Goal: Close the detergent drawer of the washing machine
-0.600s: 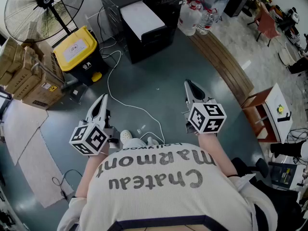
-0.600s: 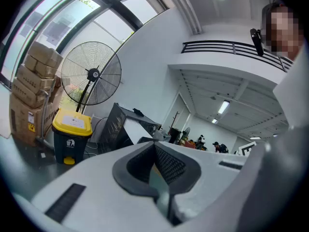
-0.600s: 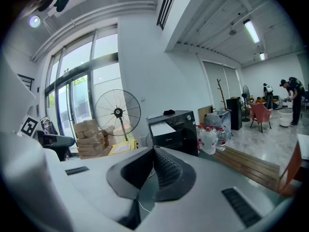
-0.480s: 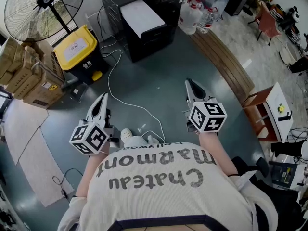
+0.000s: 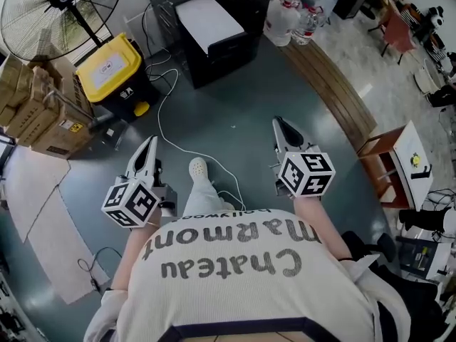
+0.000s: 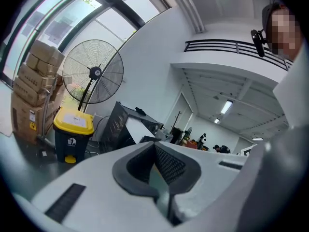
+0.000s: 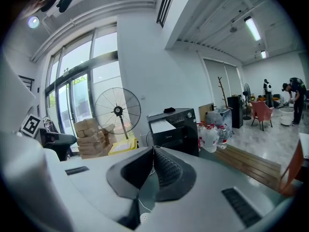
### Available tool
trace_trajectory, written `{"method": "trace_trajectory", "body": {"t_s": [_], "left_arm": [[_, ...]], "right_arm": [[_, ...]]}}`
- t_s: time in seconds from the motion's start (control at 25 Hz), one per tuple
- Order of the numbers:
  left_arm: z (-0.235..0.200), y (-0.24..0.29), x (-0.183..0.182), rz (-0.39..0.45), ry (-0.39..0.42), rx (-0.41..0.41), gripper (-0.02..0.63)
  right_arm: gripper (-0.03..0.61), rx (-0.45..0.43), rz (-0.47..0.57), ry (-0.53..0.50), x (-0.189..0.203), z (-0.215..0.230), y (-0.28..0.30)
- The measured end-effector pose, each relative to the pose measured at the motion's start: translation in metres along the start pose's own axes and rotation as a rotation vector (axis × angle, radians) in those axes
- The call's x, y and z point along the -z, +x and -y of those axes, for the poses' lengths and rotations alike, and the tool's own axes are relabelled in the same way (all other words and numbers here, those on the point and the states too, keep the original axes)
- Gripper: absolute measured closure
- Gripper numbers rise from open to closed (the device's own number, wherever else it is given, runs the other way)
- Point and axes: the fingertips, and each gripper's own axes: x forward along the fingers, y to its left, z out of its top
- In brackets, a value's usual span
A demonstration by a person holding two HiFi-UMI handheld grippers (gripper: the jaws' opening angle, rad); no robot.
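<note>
The washing machine (image 5: 226,21) is a black box on the floor ahead, beyond both grippers. Its white detergent drawer (image 5: 208,20) sticks out of the front, open. The machine (image 7: 175,128) and the drawer (image 7: 162,126) also show in the right gripper view, far past the jaws. In the left gripper view the machine (image 6: 119,125) stands behind the jaws with the drawer (image 6: 139,130) out. My left gripper (image 5: 148,145) is shut with nothing in it, pads (image 6: 166,164) meeting at the tip. My right gripper (image 5: 278,125) is shut and empty too. Both are held level at waist height, well short of the machine.
A yellow-lidded bin (image 5: 114,68), a big floor fan (image 5: 58,7) and stacked cardboard boxes (image 5: 30,104) stand left of the machine. Water bottles (image 5: 288,18) and a curved wooden step (image 5: 331,95) lie to its right. A white cable (image 5: 168,123) trails across the floor. The person's shoe (image 5: 198,168) is between the grippers.
The person's foot has stepped forward between the grippers. The machine, bin and fan have slid slightly up the head view. Both grippers stay shut and in place.
</note>
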Motion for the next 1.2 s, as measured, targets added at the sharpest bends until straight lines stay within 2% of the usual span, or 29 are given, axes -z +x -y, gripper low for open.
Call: {"method": "trace_trajectory", "body": {"t_s": [0.28,0.52,1.0,1.2], "left_arm": [[-0.017,0.034,-0.024,0.018,-0.025,0.018,0.604],[-0.041,0.081,-0.055,0.012,-0.036,0.041,0.605],[-0.092,0.17,-0.127,0.03,-0.041,0.093,0.605],[-0.111,0.198,-0.134,0.015,-0.025,0.116,0.606]], "right_arm": [[0.548,0.021,-0.038,0.03,-0.005,0.009,0.035],[0.548,0.052,-0.048,0.072,-0.03,0.015,0.084],[0.549,0.061,-0.026,0.17,-0.087,0.016,0.189],[0.548,0.07,-0.038,0.182,-0.08,0.019,0.225]]}}
